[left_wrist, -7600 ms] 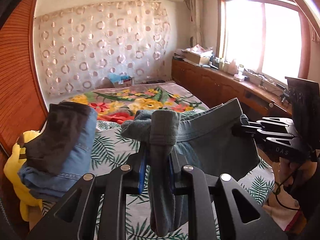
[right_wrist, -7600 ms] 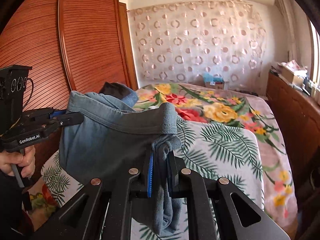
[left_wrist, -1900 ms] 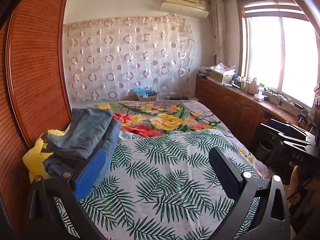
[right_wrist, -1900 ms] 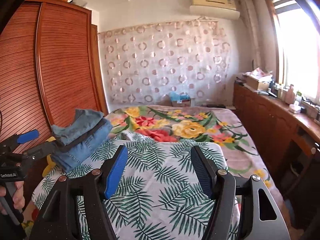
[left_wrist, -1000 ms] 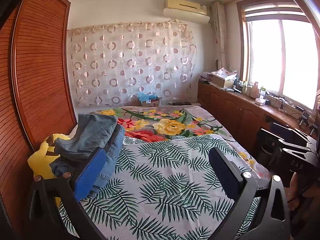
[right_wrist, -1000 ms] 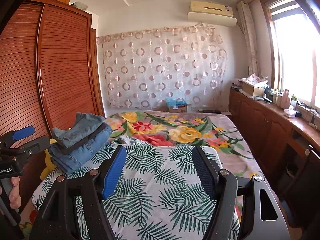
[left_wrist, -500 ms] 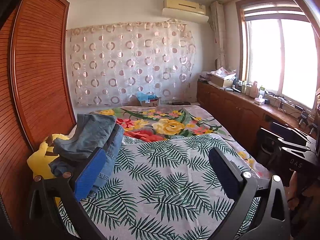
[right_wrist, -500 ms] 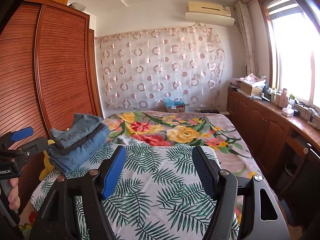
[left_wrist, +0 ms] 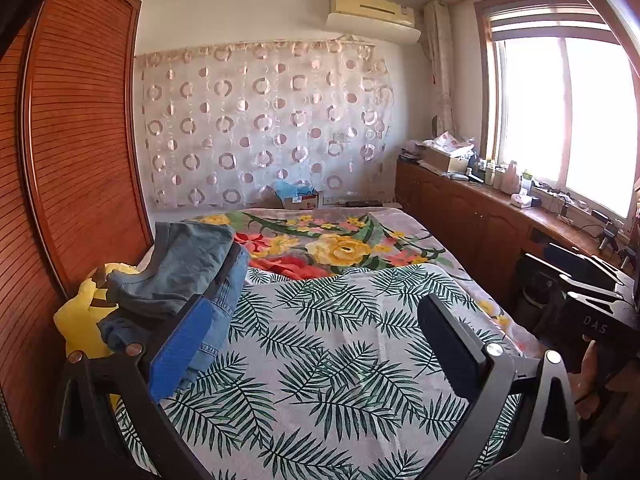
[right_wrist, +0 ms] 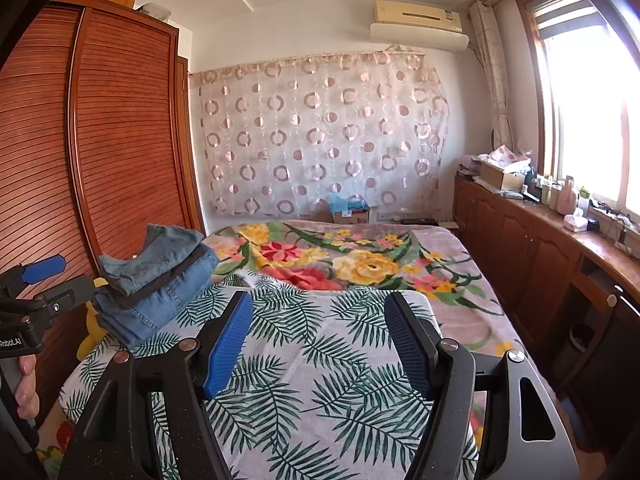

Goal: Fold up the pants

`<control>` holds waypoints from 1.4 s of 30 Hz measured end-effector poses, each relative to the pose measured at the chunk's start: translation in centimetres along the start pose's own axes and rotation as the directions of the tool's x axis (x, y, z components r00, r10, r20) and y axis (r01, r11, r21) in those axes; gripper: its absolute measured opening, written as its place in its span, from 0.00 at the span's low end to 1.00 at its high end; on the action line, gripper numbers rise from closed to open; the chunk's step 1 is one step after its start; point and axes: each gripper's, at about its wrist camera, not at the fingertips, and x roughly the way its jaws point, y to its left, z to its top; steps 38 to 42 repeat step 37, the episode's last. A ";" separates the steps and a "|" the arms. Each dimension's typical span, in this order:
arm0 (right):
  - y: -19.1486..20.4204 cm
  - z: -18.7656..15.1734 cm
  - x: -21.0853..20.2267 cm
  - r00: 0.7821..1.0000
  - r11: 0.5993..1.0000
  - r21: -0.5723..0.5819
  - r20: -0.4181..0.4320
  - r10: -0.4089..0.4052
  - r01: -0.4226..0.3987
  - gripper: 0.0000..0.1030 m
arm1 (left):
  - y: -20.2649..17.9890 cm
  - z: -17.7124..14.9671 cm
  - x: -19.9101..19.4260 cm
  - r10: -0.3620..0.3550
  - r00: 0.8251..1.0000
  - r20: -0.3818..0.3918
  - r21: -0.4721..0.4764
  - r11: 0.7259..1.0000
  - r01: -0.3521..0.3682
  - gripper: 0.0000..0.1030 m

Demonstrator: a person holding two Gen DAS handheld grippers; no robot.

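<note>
A stack of folded pants (left_wrist: pixel 188 276) lies at the left edge of the bed; the top pair is grey-blue, with a dark pair and blue jeans under it. It also shows in the right wrist view (right_wrist: pixel 156 276). My left gripper (left_wrist: pixel 312 332) is open and empty, held above the leaf-print sheet (left_wrist: pixel 320 360) to the right of the stack. My right gripper (right_wrist: pixel 316 328) is open and empty over the same sheet. The left gripper also shows at the left edge of the right wrist view (right_wrist: pixel 44 280), beside the stack.
A yellow plush toy (left_wrist: pixel 84 320) lies under the stack against the wooden wardrobe (left_wrist: pixel 80 140). A floral blanket (left_wrist: pixel 328 240) covers the far half of the bed. Wooden cabinets (right_wrist: pixel 532 248) with clutter run along the right wall under the window.
Both grippers held the grey-blue pants 7.6 s ago; those pants now top the stack and both grippers are open. Over the last second, hardly any movement.
</note>
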 end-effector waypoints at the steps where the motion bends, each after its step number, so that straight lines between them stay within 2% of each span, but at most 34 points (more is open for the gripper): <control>1: 0.0 0.0 0.0 1.000 1.000 0.000 0.000 0.000 0.000 0.68 | 0.0 0.0 -0.1 -0.001 1.000 -0.001 0.000 1.000 0.001 1.00; 42: 0.4 -0.3 0.1 1.000 1.000 0.003 0.005 -0.003 0.003 0.68 | -0.1 0.0 0.0 -0.001 1.000 0.001 -0.001 1.000 0.001 1.00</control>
